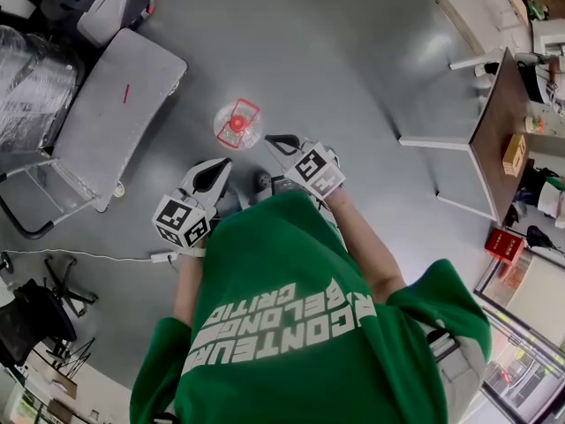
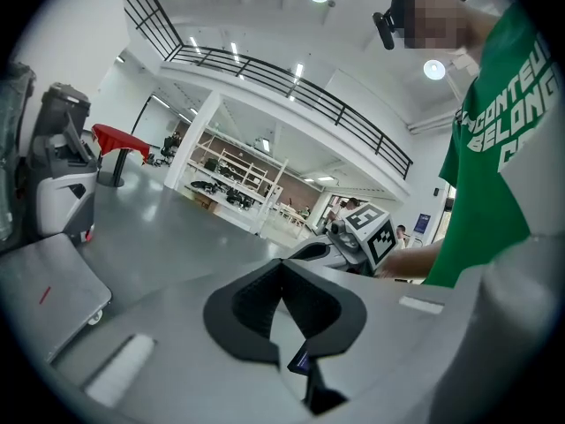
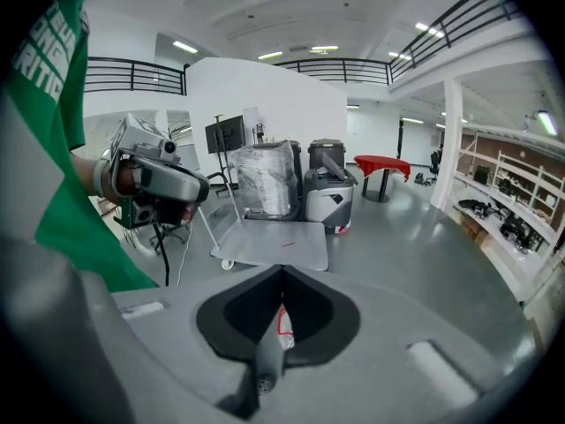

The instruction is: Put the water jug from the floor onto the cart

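Observation:
The water jug (image 1: 237, 124), clear with a red cap and a red handle frame, stands upright on the grey floor just ahead of both grippers. A sliver of the jug (image 3: 282, 323) shows behind the right gripper's jaws. The cart (image 1: 119, 104) is a low grey flat platform to the jug's left; the cart (image 3: 275, 244) and the cart (image 2: 44, 294) also show in the two gripper views. My left gripper (image 1: 223, 163) hangs near the jug's near left, jaws together and empty. My right gripper (image 1: 270, 140) sits close to the jug's right side, shut with nothing held.
A plastic-wrapped load (image 1: 31, 87) and a grey machine (image 1: 106, 3) stand behind the cart. A brown table (image 1: 496, 122) with white legs is at the right. A white cable (image 1: 88, 254) and a chair base (image 1: 57, 285) lie at the lower left.

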The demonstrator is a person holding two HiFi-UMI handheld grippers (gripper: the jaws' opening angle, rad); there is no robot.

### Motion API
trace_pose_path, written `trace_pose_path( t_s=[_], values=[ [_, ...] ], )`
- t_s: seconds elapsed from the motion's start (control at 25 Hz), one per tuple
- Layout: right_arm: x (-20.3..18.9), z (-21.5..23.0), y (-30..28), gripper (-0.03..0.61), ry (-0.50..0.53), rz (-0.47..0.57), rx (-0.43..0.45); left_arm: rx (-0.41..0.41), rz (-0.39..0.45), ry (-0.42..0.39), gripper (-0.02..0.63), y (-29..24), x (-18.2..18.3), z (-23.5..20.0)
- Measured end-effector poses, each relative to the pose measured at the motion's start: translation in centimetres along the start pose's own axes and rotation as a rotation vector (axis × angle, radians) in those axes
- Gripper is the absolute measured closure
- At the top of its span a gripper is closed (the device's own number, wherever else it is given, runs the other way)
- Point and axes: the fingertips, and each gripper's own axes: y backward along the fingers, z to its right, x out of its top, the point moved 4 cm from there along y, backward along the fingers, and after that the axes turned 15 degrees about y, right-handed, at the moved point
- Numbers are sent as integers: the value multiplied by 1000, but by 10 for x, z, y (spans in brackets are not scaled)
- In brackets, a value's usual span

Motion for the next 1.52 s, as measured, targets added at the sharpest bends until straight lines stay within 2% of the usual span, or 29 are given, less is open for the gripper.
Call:
trace_pose_path(
  t_s=[0.28, 0.44, 0.64, 0.92, 1.12, 1.4, 1.52],
  values=[
    [3, 1, -28, 586, -32, -42, -17, -13, -49, 12, 606, 12, 10, -30],
    [-2, 4, -48, 586, -17, -84, -16, -6, -58, 21, 606, 17, 18, -45],
    [-20, 8, -75, 586, -9, -123, -17, -6, -76, 37, 606, 18, 20, -61],
    [-60, 10, -115, 586, -66, -199, -5, 1, -114, 46, 607, 18, 20, -78],
    [-88, 5, -148, 540, -120, -244, 2, 6, -146, 53, 606, 21, 14, -88],
    [-130, -1, -201, 489, -122, -333, 34, 17, -194, 55, 606, 29, 7, -111],
    [-146, -5, -219, 443, -140, -372, 53, 25, -202, 50, 607, 33, 6, -120]
  ],
)
